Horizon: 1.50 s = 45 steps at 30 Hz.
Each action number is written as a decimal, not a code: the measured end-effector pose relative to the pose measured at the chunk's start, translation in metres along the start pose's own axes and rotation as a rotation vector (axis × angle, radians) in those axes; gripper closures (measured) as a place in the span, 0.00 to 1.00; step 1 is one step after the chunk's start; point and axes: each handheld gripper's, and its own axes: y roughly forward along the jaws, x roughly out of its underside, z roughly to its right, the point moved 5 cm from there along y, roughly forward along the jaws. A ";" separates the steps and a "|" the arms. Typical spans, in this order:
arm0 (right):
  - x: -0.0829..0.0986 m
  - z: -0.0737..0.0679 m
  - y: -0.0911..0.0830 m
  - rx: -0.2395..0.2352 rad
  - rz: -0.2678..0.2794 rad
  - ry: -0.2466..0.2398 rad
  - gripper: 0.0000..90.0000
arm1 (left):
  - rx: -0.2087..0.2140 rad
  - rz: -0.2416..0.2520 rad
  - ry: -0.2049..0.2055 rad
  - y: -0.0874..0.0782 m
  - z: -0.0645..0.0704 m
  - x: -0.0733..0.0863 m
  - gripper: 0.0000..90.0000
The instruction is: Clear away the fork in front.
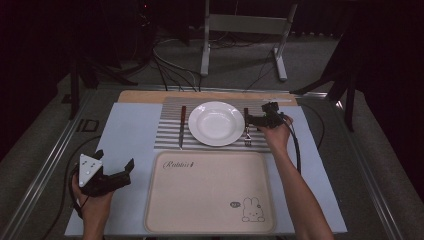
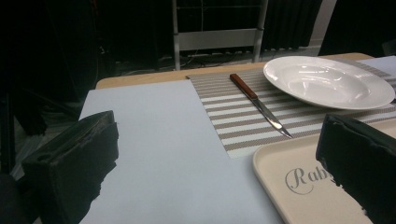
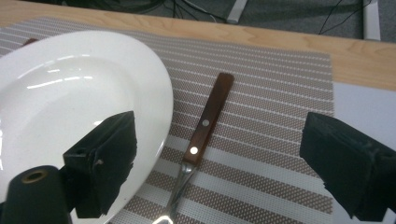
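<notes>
Fork (image 3: 201, 133) tines cut off below right gripper (image 3: 219, 163) jaws.

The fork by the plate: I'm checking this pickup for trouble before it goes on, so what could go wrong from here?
1. The right tool straddles the fork with jaws wide; one jaw hangs over the plate, so closing could knock its rim.
2. The fork lies flat on the striped mat; the jaws may slip off its thin handle or drag the mat.

Dim room, grey floor (image 1: 240, 65) with cables, metal frame (image 1: 245, 25) behind.
</notes>
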 end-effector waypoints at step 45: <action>0.030 0.012 0.043 0.110 -0.151 0.035 0.74 | 0.002 -0.011 0.007 0.000 0.000 0.003 0.00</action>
